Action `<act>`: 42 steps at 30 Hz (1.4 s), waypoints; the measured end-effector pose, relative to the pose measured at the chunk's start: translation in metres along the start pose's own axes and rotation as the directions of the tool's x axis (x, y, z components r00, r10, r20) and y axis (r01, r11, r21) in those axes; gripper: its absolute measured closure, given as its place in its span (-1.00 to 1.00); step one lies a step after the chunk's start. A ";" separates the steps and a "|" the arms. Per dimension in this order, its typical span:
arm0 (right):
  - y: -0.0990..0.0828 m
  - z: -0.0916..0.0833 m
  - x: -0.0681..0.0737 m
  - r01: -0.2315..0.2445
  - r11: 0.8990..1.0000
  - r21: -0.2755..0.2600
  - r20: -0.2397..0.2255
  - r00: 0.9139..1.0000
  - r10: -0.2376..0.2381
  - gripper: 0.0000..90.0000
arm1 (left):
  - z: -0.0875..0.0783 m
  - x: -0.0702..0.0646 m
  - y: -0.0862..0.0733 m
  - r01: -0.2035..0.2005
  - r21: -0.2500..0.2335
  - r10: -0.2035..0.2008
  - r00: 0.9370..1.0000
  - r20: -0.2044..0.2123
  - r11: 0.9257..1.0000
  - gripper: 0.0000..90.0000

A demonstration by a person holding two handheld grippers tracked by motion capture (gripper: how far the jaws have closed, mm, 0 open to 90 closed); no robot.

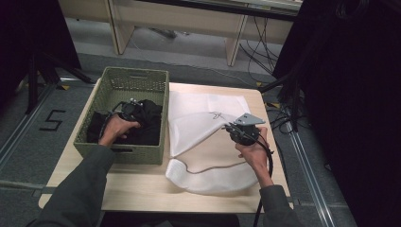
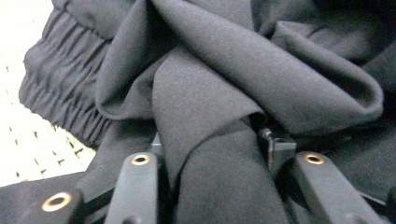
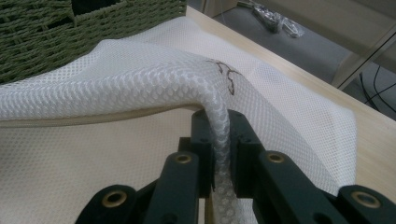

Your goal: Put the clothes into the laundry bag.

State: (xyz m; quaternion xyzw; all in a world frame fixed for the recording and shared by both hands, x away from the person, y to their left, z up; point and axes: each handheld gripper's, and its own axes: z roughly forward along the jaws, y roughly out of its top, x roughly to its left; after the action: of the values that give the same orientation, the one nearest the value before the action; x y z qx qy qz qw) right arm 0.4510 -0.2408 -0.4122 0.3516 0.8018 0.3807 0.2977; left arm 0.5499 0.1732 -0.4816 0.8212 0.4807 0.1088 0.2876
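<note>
Left hand-held gripper (image 1: pixel 134 108) sits inside the basket (image 1: pixel 156 80), jaws partly drawn together on a fold of the black cloth (image 1: pixel 149 120). In the left gripper view that fold (image 2: pixel 210 154) bunches up between the two jaws and fills the gap; the pads press on it from both sides. An elastic gathered hem lies at the upper left of that view, against the pale basket floor.

Right hand-held gripper (image 1: pixel 228 126) is pressed together on an edge of the white mesh bag (image 1: pixel 198 118). In the right gripper view the mesh (image 3: pixel 219 135) runs as a thin rolled ridge straight between the jaws, pinched tight and lifted off the worktop (image 3: pixel 93 163); the rest of the bag drapes away to the left and right. A dark drawstring knot shows just past the pinch.

Basket stands at the left of the worktop (image 1: pixel 142 189), its left wall near the worktop's left edge. The black cloth lies low in it, below the rim. The mesh bag lies just beside the basket's right wall, spread over the middle and right of the worktop, its lower end curled near the front. The bag's far right corner lies near the right edge. A bare strip of worktop runs along the front edge, between the forearms.
</note>
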 end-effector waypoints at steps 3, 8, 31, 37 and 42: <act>0.002 -0.001 -0.001 0.005 1.000 0.008 -0.006 1.000 -0.004 0.85 | -0.002 0.000 0.002 0.000 0.005 0.000 1.000 -0.005 1.000 0.57; 0.002 -0.002 -0.002 0.003 1.000 0.009 -0.012 1.000 -0.003 0.85 | -0.009 -0.005 0.007 -0.014 -0.038 0.013 1.000 -0.025 0.999 0.68; 0.003 -0.004 -0.005 -0.003 1.000 -0.016 0.001 1.000 0.003 0.86 | -0.186 -0.014 0.052 -0.019 -0.373 0.046 0.997 0.064 0.928 0.71; 0.003 -0.004 -0.005 -0.014 1.000 -0.015 0.000 1.000 0.014 0.86 | -0.229 -0.022 0.055 -0.011 -0.447 0.049 0.996 0.073 0.895 0.71; 0.003 -0.004 -0.003 -0.027 0.999 -0.017 0.001 1.000 0.028 0.86 | -0.259 -0.037 0.060 -0.035 -0.466 0.090 0.991 0.097 0.884 0.70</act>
State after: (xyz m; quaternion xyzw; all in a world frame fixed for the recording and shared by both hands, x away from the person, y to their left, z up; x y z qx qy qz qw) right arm 0.4508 -0.2430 -0.4067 0.3603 0.7933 0.3914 0.2961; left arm 0.4570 0.2147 -0.2336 0.7488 0.3965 0.1816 0.4991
